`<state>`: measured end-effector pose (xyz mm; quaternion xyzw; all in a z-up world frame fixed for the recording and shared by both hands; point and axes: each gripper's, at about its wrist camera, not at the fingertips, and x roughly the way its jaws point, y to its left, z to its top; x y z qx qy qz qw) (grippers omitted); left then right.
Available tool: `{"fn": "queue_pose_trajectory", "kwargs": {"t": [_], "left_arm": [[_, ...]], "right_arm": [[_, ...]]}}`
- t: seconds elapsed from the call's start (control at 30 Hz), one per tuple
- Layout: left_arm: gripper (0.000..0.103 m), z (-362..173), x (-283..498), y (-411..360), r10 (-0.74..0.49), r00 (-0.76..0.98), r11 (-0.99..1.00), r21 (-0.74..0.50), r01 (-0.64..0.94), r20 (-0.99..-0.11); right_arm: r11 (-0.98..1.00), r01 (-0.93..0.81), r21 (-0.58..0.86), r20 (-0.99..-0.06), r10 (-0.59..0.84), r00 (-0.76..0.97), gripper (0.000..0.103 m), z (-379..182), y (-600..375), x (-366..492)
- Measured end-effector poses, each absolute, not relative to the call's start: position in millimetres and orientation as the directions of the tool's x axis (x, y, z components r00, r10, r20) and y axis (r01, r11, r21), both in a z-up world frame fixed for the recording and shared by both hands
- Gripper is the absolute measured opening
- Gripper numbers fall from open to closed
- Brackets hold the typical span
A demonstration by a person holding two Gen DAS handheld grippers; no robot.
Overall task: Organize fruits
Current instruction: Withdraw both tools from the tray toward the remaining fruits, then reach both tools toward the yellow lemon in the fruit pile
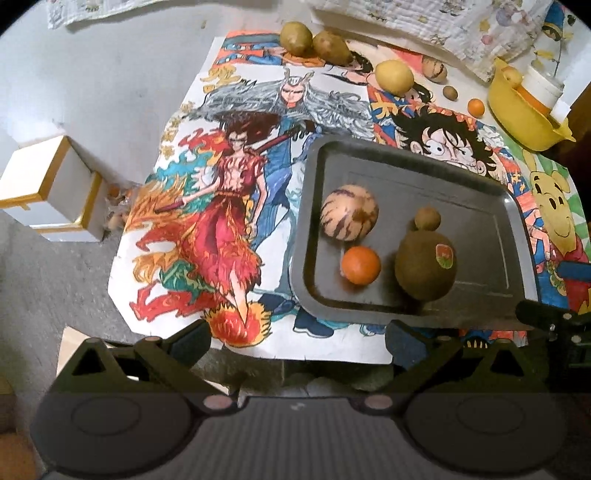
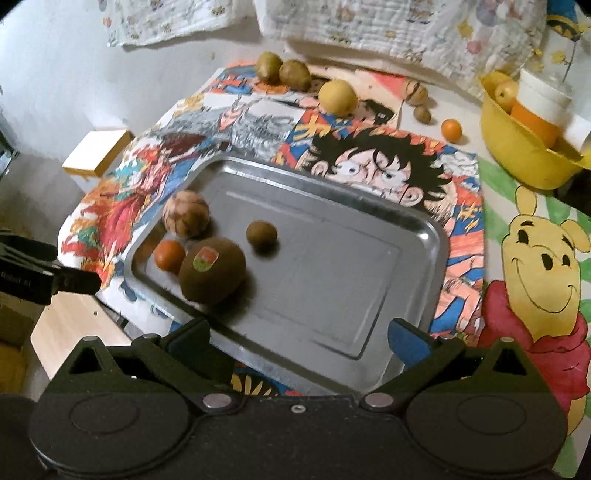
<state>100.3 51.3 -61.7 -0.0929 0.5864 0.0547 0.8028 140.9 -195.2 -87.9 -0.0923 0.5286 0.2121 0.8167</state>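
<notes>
Fruits grouped at near-left corner of grey metal tray (image 2: 369,236): stickered brown kiwi (image 2: 212,271), small orange tangerine (image 2: 169,255), striped round melon (image 2: 185,213) (collecting spot, likely). Left gripper (image 1: 297,341), right gripper (image 2: 297,341) both wide apart, empty.

A cartoon-printed cloth (image 2: 532,258) covers the table. Off its far right corner sits a yellow bowl (image 2: 517,155) holding an orange-and-white cup (image 2: 539,107). Beyond the cloth's far edge lies a patterned quilt (image 2: 369,26). White boxes (image 1: 48,188) stand left of the cloth.
</notes>
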Motion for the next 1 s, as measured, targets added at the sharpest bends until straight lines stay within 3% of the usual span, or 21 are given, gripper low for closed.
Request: {"fn": "queue_pose_trajectory", "kwargs": {"t": [0.6, 1.0], "left_arm": [[0.102, -45.0, 152.2, 72.7, -0.044, 0.326, 0.956, -0.134, -0.259, -0.944], [0.102, -55.0, 219.9, 97.8, -0.116, 0.295, 0.935, -0.205, -0.291, -0.948]], "right_arm": [[0.906, -0.422, 0.044, -0.845, 0.259, 0.468, 0.102, -79.8, -184.1, 185.3], [0.928, -0.369, 0.057, -0.855, 0.237, 0.462, 0.102, -94.4, -169.0, 233.8]]}}
